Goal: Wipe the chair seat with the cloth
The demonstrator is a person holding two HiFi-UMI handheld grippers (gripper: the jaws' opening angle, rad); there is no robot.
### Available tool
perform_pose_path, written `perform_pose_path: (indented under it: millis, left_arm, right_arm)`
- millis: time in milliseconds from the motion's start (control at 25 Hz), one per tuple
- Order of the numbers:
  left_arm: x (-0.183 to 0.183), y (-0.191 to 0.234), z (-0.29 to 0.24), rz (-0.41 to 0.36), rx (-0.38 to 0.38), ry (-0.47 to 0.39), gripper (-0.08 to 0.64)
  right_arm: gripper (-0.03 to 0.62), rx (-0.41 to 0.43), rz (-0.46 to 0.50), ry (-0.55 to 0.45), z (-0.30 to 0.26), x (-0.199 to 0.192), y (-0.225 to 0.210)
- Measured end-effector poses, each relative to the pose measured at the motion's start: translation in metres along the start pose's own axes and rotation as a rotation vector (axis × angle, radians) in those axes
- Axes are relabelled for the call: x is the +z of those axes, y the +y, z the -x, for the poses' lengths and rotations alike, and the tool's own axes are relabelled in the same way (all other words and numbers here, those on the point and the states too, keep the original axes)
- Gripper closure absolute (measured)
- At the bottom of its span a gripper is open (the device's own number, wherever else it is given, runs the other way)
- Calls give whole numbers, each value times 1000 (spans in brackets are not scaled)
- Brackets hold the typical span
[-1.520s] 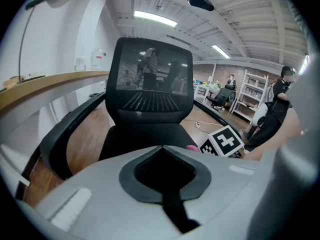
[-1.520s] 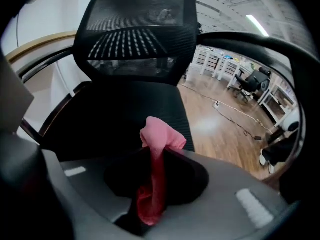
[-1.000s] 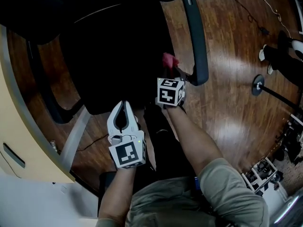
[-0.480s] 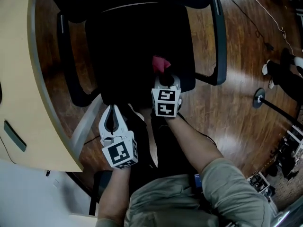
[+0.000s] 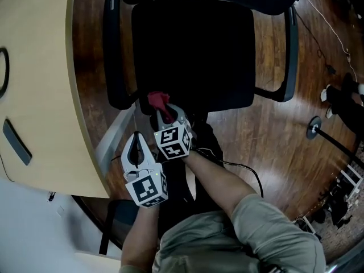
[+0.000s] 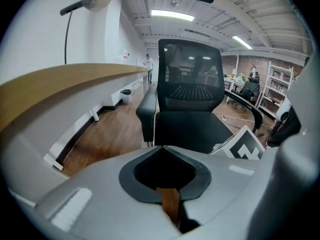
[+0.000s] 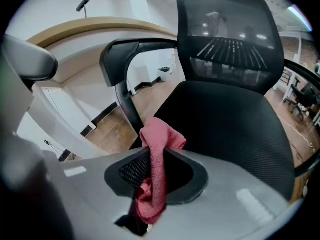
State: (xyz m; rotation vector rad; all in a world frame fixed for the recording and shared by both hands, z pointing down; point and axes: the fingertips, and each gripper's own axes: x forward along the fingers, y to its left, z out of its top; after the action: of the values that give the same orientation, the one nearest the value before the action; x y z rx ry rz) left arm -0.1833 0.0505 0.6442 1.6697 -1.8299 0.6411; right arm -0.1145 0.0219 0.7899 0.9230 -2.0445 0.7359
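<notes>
Right gripper (image 5: 165,111) is clamping the red cloth (image 7: 159,145). The fingers are pinching it mid-fold, with a tuft sticking out past the tips and the rest bunching back between them. My read is that the exposed tuft is serving as the wiping face.

The gripper is pointing steeply down at the chair seat (image 5: 193,56), at its near corner on the tabletop (image 5: 40,95) side, just beside that armrest (image 5: 112,50). I can't tell whether the cloth is touching the fabric yet. It's probably lining up at an edge so strokes are covering the full seat.

Left gripper (image 5: 137,141) is hanging short of the seat's front edge, fingers together with nothing between them. It's likely staying clear of the wipe path.

Risk: the pinch is narrow, so the textured seat could be dragging the cloth out.
</notes>
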Motion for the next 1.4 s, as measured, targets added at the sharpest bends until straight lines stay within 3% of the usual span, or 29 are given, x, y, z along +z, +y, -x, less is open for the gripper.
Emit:
perform_pose_path:
  millis: [200, 480, 1040, 1400]
  left_arm:
    - [-16, 13, -3, 12, 14, 15, 554]
    - [-21, -2, -15, -14, -21, 19, 554]
    - [1, -142, -61, -119, -182, 19, 554]
    - [-12, -244, -83, -179, -287, 52, 554]
  right_arm:
    - [514, 20, 25, 38, -13, -18, 18]
    - [514, -49, -11, 33, -11, -29, -20]
    - [515, -293, -234, 48, 72, -90, -197]
    - [514, -448, -351, 60, 130, -143, -313]
